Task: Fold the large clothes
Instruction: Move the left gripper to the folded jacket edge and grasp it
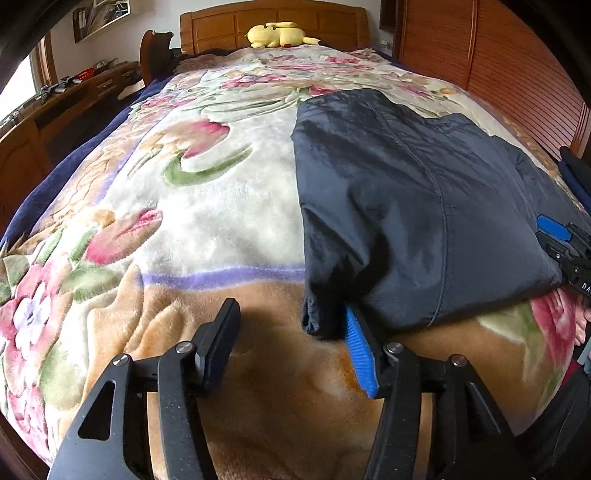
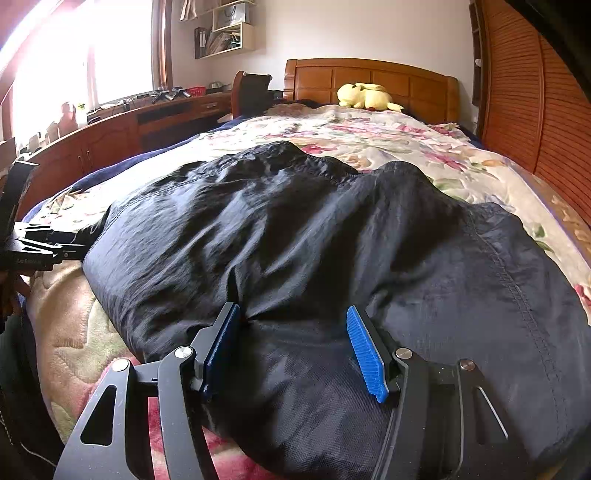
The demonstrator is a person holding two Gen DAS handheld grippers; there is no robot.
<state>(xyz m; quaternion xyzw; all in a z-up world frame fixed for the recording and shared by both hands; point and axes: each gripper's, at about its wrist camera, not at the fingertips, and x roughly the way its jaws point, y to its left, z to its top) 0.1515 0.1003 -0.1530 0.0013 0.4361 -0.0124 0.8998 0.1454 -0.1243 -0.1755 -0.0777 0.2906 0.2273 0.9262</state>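
- Fingers of left gripper (image 1: 291,350) apart, nothing pinched; right-hand pad touches the near left corner of the dark jacket (image 1: 406,206), the other over bare blanket (image 1: 221,229).
- Right gripper (image 2: 291,350) fingers also spread, resting on the jacket's near edge, cloth between them but not squeezed.
- Jacket lies part-folded on the bed, right of centre in the left view.
- Looks thin, soft, slick, light; likely slides. Best hold: near corners or hem seam.
- Yellow plush toy (image 1: 280,35) far by headboard (image 1: 273,22).
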